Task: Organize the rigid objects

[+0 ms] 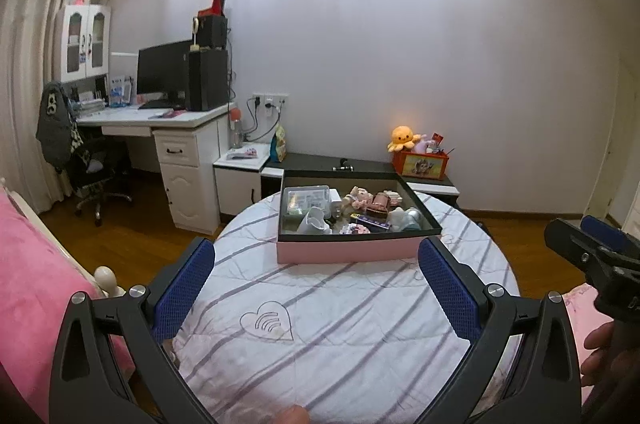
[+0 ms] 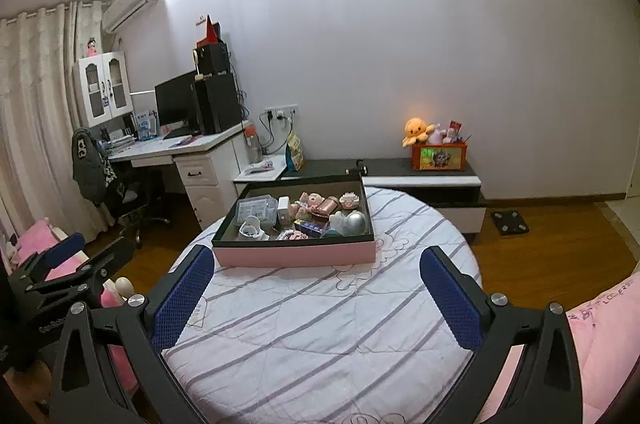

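A pink box with a dark inside (image 1: 348, 251) (image 2: 296, 255) sits at the far end of a round bed with a striped white cover (image 1: 340, 324) (image 2: 320, 336). It holds several small objects: a clear plastic case (image 1: 308, 199) (image 2: 256, 207), a white cup (image 1: 314, 222) (image 2: 251, 228), a small doll (image 1: 358, 197) (image 2: 310, 201), a silver egg shape (image 2: 356, 222). My left gripper (image 1: 316, 288) is open and empty, well short of the box. My right gripper (image 2: 318, 294) is open and empty, also short of the box.
A low black-and-white cabinet (image 1: 360, 165) (image 2: 420, 175) stands behind the bed with an orange box and plush toys (image 1: 420, 159) (image 2: 438, 153). A white desk with a monitor (image 1: 168, 111) (image 2: 188, 139) and a chair stand at left. A pink blanket (image 1: 36, 284) lies left.
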`<act>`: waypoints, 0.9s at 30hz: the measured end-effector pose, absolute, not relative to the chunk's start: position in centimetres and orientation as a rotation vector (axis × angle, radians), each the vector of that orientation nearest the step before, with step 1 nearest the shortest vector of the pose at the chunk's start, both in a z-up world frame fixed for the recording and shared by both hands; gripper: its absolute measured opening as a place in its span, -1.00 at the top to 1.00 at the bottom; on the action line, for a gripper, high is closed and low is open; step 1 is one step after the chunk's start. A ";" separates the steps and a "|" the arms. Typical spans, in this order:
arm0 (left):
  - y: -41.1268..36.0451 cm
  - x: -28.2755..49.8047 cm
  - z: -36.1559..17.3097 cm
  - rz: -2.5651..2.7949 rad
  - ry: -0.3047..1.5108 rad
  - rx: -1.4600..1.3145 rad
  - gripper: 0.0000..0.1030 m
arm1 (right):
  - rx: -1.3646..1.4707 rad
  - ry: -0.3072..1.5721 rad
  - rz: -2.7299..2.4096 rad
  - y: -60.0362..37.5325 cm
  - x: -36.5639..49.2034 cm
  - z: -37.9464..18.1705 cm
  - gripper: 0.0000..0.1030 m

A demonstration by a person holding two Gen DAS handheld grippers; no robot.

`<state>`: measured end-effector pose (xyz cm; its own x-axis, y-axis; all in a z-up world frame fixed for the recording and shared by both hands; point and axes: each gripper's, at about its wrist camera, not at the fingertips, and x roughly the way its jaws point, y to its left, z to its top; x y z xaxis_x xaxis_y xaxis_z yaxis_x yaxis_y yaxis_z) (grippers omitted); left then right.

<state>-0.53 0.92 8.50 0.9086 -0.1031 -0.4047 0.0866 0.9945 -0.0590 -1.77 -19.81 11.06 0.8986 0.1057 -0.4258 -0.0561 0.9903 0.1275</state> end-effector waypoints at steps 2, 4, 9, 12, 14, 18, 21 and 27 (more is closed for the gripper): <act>0.7 -1.5 9.0 -0.087 0.406 -0.016 -1.00 | 0.114 0.431 0.085 -19.7 -2.3 11.4 -1.00; 0.6 -2.3 9.5 -0.073 0.394 -0.002 -1.00 | 0.111 0.419 0.088 -19.6 -2.6 11.7 -1.00; 0.8 -3.4 10.1 -0.051 0.389 -0.006 -1.00 | 0.097 0.417 0.098 -19.0 -3.1 11.5 -1.00; 0.9 -3.8 10.2 -0.042 0.395 -0.006 -1.00 | 0.092 0.425 0.096 -18.8 -3.3 11.2 -1.00; 1.0 -4.0 10.3 -0.041 0.399 -0.011 -1.00 | 0.090 0.425 0.098 -18.7 -3.3 11.2 -1.00; 1.2 -4.4 10.5 -0.036 0.399 -0.020 -1.00 | 0.078 0.416 0.107 -18.3 -3.8 11.3 -1.00; 1.2 -4.5 10.6 -0.036 0.395 -0.019 -1.00 | 0.075 0.412 0.112 -18.2 -4.0 11.4 -1.00; 1.3 -4.4 10.8 -0.047 0.405 -0.018 -1.00 | 0.068 0.407 0.121 -17.7 -4.1 11.7 -1.00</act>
<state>-4.42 1.26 10.83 0.9179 -0.0494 -0.3936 0.0422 0.9987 -0.0268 -4.12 -17.71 11.66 0.9113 0.1304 -0.3905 -0.1033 0.9906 0.0899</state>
